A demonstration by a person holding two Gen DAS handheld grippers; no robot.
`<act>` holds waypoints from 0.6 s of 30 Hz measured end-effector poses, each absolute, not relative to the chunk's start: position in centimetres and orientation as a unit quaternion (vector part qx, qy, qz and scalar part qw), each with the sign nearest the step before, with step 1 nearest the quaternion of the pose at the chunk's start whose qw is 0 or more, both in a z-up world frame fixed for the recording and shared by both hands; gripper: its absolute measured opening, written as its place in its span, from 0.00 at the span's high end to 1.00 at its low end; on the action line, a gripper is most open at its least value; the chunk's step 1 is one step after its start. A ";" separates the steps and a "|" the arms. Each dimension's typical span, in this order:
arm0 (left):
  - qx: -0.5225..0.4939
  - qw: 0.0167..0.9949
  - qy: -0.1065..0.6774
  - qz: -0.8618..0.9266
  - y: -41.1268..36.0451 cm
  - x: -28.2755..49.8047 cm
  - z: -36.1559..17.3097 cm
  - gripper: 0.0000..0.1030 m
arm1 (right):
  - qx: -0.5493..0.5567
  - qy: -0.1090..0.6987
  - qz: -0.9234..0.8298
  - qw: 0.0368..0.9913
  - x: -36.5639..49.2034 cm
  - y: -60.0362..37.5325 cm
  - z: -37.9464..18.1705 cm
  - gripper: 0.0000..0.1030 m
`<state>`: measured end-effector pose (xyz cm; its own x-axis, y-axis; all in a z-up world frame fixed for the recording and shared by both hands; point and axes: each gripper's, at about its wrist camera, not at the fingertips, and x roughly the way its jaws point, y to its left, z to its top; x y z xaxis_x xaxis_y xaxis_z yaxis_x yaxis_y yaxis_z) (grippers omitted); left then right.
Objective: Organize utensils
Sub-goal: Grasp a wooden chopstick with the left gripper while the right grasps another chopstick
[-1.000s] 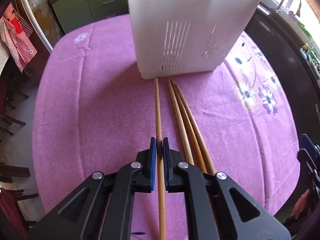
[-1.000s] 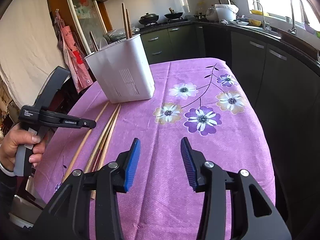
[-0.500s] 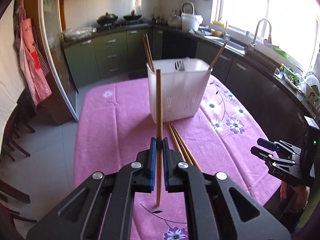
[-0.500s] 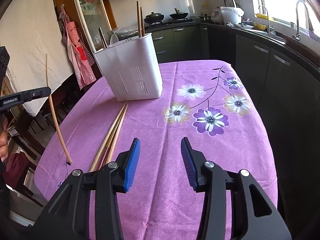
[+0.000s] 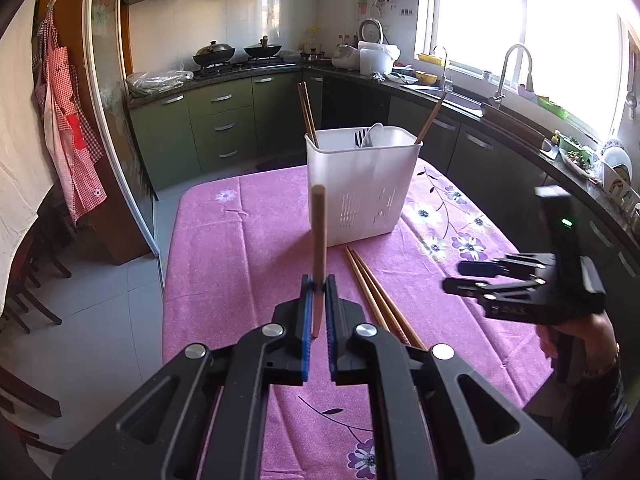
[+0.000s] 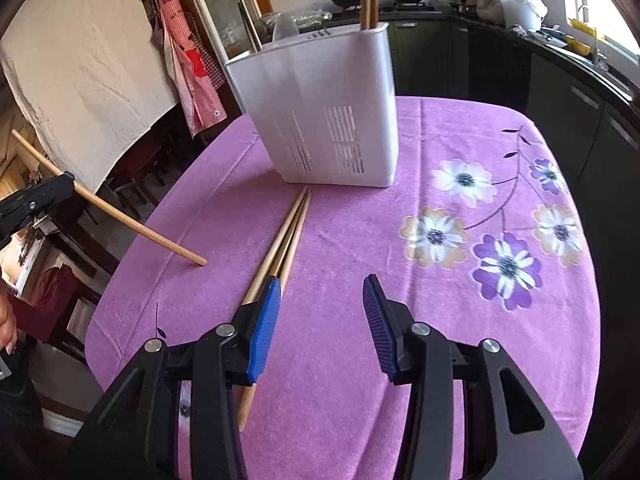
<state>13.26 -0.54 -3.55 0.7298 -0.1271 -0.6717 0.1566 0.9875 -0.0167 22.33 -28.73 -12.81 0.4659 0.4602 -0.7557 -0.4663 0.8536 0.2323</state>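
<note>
One chopstick (image 5: 319, 236), light, stiff and likely slick, is pinched near its lower third by the left gripper (image 5: 319, 282) above the tablecloth (image 5: 240, 248), short of the white holder (image 5: 360, 184), while the right gripper (image 6: 320, 300) hangs spread, empty, beside the loose chopsticks (image 6: 286, 232).

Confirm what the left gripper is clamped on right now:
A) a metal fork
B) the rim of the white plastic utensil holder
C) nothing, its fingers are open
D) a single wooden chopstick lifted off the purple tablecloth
D: the left gripper is shut on a single wooden chopstick, which hangs clear of the purple flowered tablecloth, while the bundle of wooden chopsticks lies in front of the white plastic utensil holder.
</note>
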 end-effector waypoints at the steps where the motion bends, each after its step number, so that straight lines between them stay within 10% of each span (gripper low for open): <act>1: 0.021 0.930 0.359 -0.077 -0.5 13.2 -3.6 0.94 | -0.009 0.452 0.275 0.848 23.5 -27.8 -13.1 0.63; 18: 0.030 0.928 0.361 -0.088 -0.5 13.2 -3.5 0.94 | -0.078 0.533 0.247 0.805 30.3 -20.1 -17.4 0.81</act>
<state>13.19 -0.47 -3.48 0.7242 -0.1424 -0.6748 0.1851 0.9827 -0.0087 30.30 -20.09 -17.38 0.3088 0.3151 -0.8974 -0.4806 0.8659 0.1387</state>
